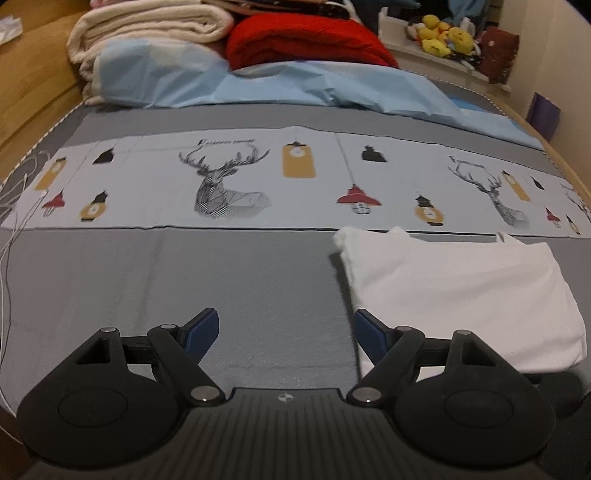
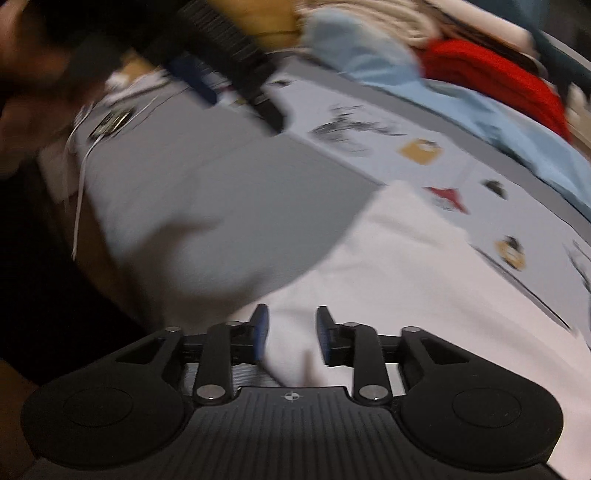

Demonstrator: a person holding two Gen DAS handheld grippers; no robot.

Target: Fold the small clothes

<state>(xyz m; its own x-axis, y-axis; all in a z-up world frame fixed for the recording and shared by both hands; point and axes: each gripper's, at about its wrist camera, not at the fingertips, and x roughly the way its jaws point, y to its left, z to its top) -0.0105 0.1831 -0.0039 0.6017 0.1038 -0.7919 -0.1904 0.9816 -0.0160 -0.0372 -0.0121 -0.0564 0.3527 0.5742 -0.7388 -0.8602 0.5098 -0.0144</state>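
Left wrist view, nearest first: the left tongs [image 1: 286, 334] stand wide and hold nothing, hovering over the grey bed sheet [image 1: 221, 280] with their right blue pad at the near left edge of the white, soft cotton garment [image 1: 458, 295]. That garment lies already folded into a rough rectangle, its far edge reaching the pale printed band with deer heads and lamps [image 1: 229, 181]. Beyond the garment, a light blue cover [image 1: 295, 85], a red folded blanket [image 1: 306, 40] and a cream blanket roll [image 1: 147, 29] are heaped.

Right wrist view is blurred; the right tongs [image 2: 291, 338] stand partly apart over the white garment [image 2: 424, 288], with cloth between the blades, apparently not pinched.

Judging the next fold: each tongs should pinch a near corner through all layers, lift low, and lay the edge squarely across, keeping the cloth taut so no layers slip.
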